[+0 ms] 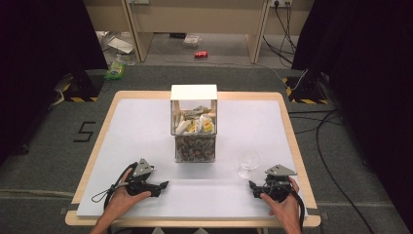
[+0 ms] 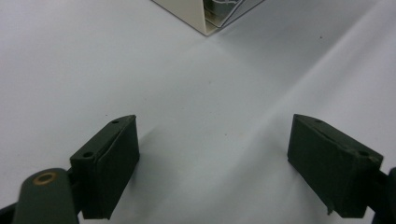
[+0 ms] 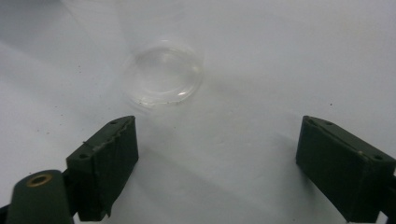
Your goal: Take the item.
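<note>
— What are the two pairs of tongs doing?

— The left tongs [image 1: 164, 185] are resting low on the white bench [image 1: 146, 122] near its front edge, held by the person's left hand [image 1: 127, 194]. In the left gripper view the two black jaws are standing wide apart with bare white surface between them. The right tongs [image 1: 252, 185] are sitting near the front right of the bench in the right hand [image 1: 285, 202], and the right gripper view is showing those jaws spread wide as well, gripping nothing.

— And what is lying ahead of them?

— A small clear drinking glass [image 3: 163, 74] is standing upright just beyond the right tongs, apart from both jaws. From above it is sitting between the right tongs and the tall clear box with a white lid [image 1: 194, 124], which is standing at the middle of the bench and holding what look like packets above and darker pieces below. A corner of that box [image 2: 205, 14] is showing at the top of the left gripper view, well apart from the jaws.

— Anything farther out?

— A red can [image 1: 200, 54] is lying on the floor beyond the bench.
</note>
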`<state>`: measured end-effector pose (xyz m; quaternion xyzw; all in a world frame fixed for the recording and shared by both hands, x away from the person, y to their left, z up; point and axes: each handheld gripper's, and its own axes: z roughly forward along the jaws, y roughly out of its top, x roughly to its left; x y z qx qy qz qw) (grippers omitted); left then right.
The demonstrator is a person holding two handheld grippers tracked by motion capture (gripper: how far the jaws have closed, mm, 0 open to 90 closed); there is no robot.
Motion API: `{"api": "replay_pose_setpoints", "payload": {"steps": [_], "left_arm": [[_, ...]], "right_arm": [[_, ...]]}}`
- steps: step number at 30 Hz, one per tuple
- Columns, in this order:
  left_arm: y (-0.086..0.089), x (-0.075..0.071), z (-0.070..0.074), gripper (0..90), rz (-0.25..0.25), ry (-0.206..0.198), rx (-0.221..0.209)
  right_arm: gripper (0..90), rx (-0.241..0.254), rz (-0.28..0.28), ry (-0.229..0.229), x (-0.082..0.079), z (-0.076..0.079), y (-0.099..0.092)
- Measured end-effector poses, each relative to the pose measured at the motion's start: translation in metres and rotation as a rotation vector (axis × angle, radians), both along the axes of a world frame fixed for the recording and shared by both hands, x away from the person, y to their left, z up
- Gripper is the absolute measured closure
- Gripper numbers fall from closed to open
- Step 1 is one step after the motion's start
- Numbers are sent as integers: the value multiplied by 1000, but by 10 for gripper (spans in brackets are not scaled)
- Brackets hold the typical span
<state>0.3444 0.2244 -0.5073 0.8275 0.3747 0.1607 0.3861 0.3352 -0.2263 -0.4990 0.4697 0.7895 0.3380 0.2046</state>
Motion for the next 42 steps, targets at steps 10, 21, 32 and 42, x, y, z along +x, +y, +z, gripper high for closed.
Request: {"api": "replay_pose_setpoints", "payload": {"steps": [10, 21, 32, 42], "left_arm": [[0, 0, 0, 157, 0, 1, -1], [0, 0, 0, 156, -1, 1, -1], [0, 0, 0, 157, 0, 1, -1], [0, 0, 0, 156, 0, -1, -3]], "right_arm": [[168, 15, -12, -26, -4, 5, -5], [226, 54, -49, -98, -17, 22, -11], [257, 88, -51, -171, -35, 46, -9], [263, 113, -38, -222, -40, 66, -4]]}}
